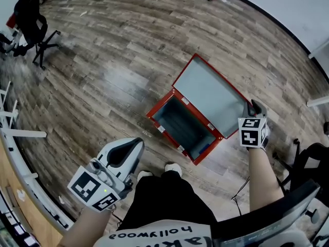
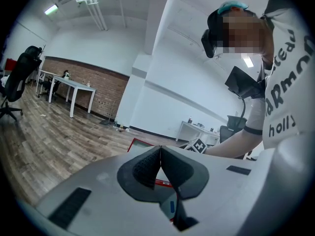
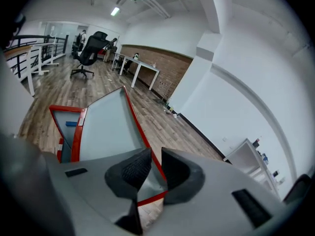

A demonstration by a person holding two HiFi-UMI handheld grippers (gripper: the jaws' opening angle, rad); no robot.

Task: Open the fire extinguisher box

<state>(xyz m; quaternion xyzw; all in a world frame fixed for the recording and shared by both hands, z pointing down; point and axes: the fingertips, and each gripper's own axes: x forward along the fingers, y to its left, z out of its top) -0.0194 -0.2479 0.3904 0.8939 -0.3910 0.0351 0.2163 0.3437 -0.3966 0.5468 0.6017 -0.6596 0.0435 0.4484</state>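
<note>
The red fire extinguisher box (image 1: 160, 103) lies on the wood floor in front of my feet. Its grey interior is exposed, with a small blue item (image 1: 203, 149) inside. The glass-panelled lid (image 1: 208, 94) stands swung up to the far right. My right gripper (image 1: 251, 107) is shut on the lid's red frame at its near right corner. In the right gripper view the frame edge (image 3: 147, 151) runs between the pads of the right gripper (image 3: 156, 157). My left gripper (image 1: 140, 143) hangs by my left knee, away from the box. The left gripper (image 2: 160, 149) is shut, with nothing between its pads.
A black office chair (image 1: 32, 20) stands at the far left and white railings (image 1: 20, 133) run along the left edge. Another dark chair (image 1: 308, 163) sits close on my right. Desks (image 3: 140, 68) line the brick wall beyond the box.
</note>
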